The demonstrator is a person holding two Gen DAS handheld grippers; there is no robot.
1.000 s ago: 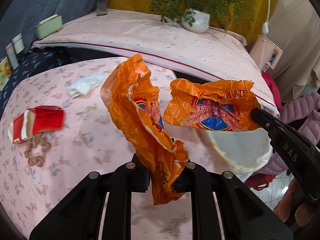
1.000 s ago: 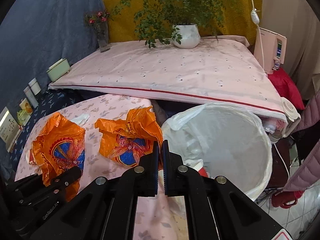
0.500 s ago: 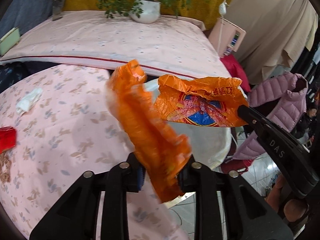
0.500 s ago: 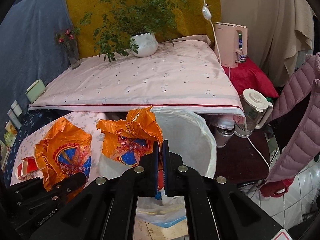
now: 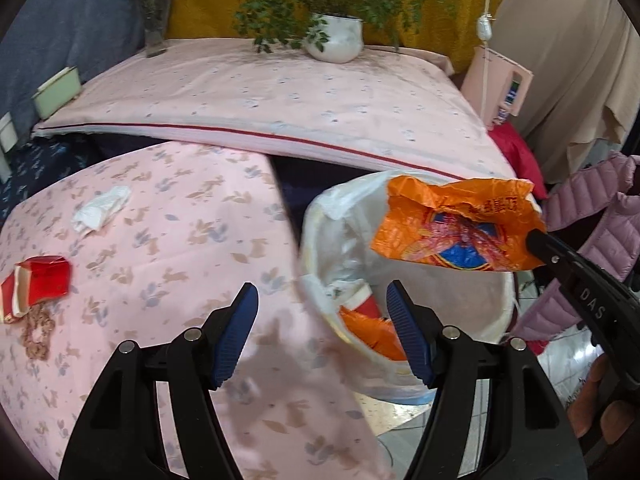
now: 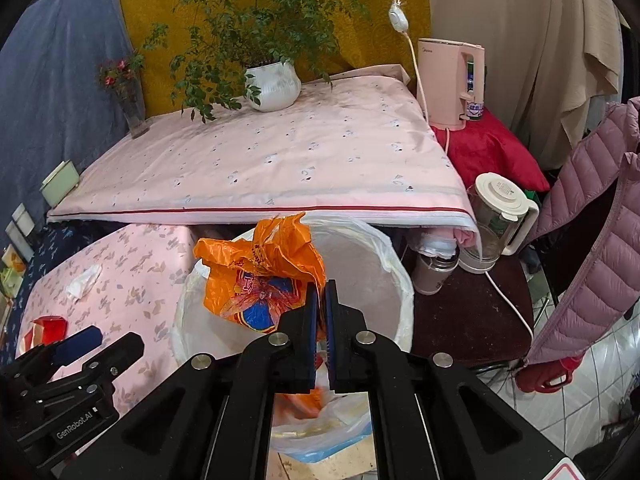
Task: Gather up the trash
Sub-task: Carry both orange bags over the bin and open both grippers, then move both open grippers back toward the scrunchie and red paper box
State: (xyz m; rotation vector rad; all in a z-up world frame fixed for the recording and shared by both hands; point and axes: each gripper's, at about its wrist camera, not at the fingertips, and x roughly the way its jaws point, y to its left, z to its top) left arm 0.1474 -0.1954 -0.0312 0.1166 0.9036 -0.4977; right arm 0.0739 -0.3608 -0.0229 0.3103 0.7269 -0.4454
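My left gripper (image 5: 322, 302) is open and empty at the edge of the pink round table (image 5: 168, 240), beside the white-lined trash bin (image 5: 320, 216). An orange wrapper (image 5: 372, 334) lies inside the bin. My right gripper (image 6: 321, 300) is shut on a second orange wrapper (image 6: 256, 276) and holds it over the bin (image 6: 396, 280); that wrapper also shows in the left wrist view (image 5: 456, 228). A crumpled white tissue (image 5: 102, 212), a red packet (image 5: 40, 284) and brown scraps (image 5: 38, 330) lie on the table.
A long pink-covered table (image 5: 280, 92) stands behind with a potted plant (image 5: 336, 36) and a flower vase (image 5: 154, 28). A pink kettle (image 6: 452, 80), a blender jug (image 6: 496, 220) and a pink jacket (image 6: 592, 248) are to the right.
My left gripper opened and its orange wrapper dropped into the bin. My right gripper carried its wrapper from over the table to above the bin.
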